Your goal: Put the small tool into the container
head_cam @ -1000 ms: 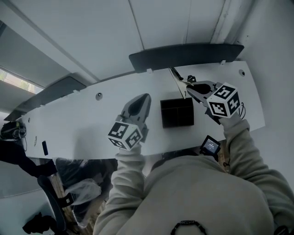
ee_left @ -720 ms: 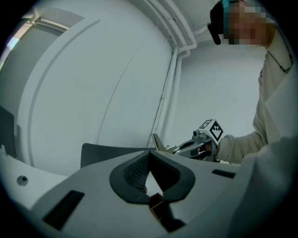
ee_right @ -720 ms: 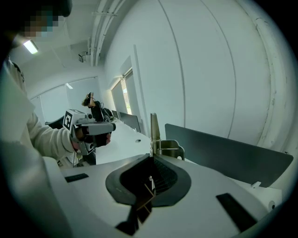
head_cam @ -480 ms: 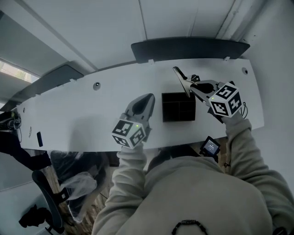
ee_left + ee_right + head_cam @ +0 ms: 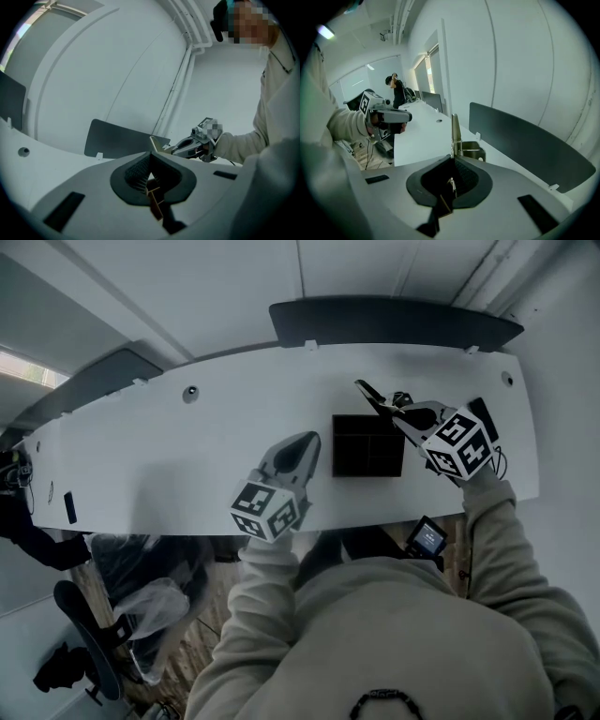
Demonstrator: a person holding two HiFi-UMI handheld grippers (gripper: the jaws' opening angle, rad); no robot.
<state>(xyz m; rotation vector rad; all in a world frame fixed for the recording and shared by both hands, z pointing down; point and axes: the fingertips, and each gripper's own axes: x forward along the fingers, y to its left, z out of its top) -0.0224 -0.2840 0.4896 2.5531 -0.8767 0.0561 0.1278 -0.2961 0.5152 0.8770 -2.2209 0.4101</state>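
Small tool [image 5: 368, 393]: slim metal piece with a spring, held above the table [image 5: 187, 451] just past the container's far edge, not yet over it.
Right gripper [image 5: 386, 409]: jaws clamped on the tool's base.
Container [image 5: 336, 448]: black, divided into compartments, looks empty.
Left gripper [image 5: 307, 442]: jaws together, nothing between them, near the container's left side.
Risk, slip: the narrow pinch may let the tool pivot or drop onto the table.
Risk, snag: a tilted tool may catch on a divider or the rim.
Writing: none readable; the cubes carry only square markers.
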